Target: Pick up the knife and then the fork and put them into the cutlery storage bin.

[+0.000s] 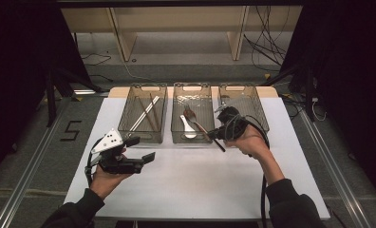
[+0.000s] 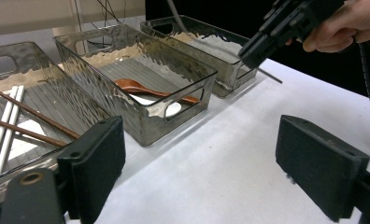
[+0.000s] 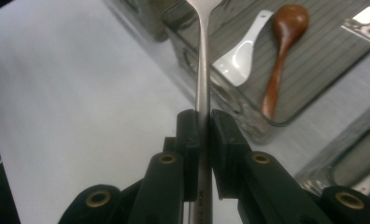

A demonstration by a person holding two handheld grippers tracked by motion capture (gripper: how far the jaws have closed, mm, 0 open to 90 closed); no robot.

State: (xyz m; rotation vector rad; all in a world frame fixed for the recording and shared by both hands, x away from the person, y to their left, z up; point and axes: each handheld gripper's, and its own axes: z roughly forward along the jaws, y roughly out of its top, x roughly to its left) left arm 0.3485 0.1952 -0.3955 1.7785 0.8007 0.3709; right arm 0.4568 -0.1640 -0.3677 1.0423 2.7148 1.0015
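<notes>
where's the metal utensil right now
The metal utensil is clamped between the jaws of the right hand-held gripper, its handle running up over the front edge of the middle bin, near the white spoon and wooden spoon.

My white table sheet (image 1: 186,185) is the brightest area in the high view, lit from above, while both sides sink into black. The ribbed clear plastic bins (image 2: 141,79) throw wavy glints. In the right gripper view the thin metal utensil handle (image 3: 202,60) and my black jaws look soft and near-blurred, and the sheet smears. Soft grey shadows sit beside the bins.
</notes>
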